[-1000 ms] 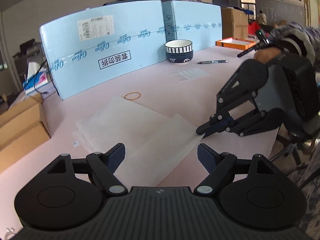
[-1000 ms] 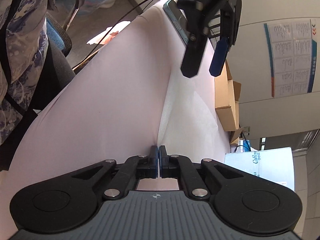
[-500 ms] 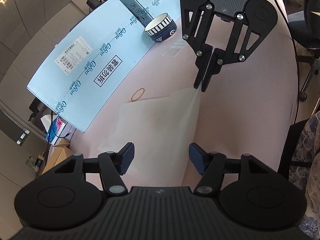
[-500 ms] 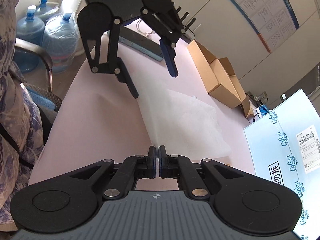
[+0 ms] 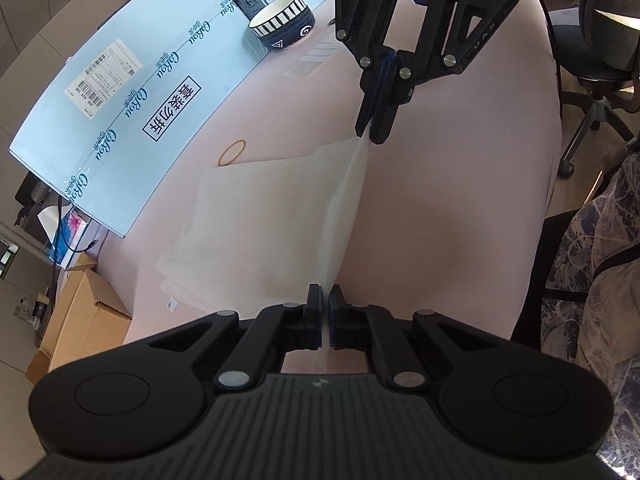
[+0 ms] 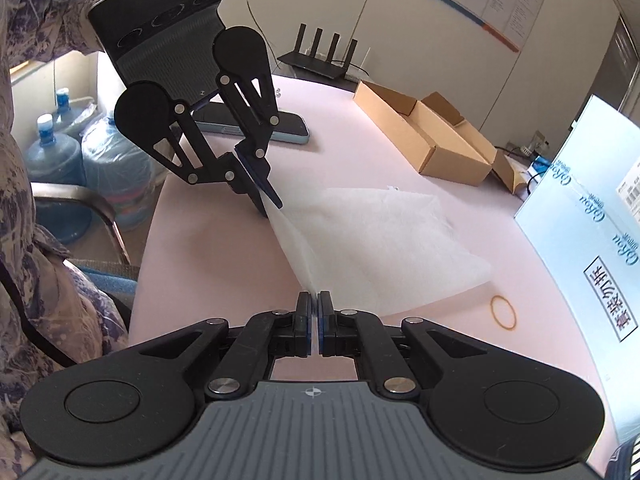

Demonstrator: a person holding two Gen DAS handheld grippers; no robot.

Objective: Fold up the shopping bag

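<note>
Bag point(image 5: 280, 216): white, near edge lifted taut off the pink table point(image 5: 460, 200), ready to fold over.
Left tongs point(image 5: 325, 312): just closed, pinching one corner.
Right tongs point(image 6: 314, 316): clamped on the other corner.

The shopping bag point(image 5: 280, 216) is white, and it lies on a pale pink worktop point(image 5: 460, 200). Both tools are black with blue pads. Past the bag from the worktop's near edge, the bowl point(image 5: 282, 26) is dark blue with black and white stripes. The rubber band point(image 5: 231, 153) beside the bag is orange. The big board point(image 5: 132, 92) behind it is light blue.
</note>
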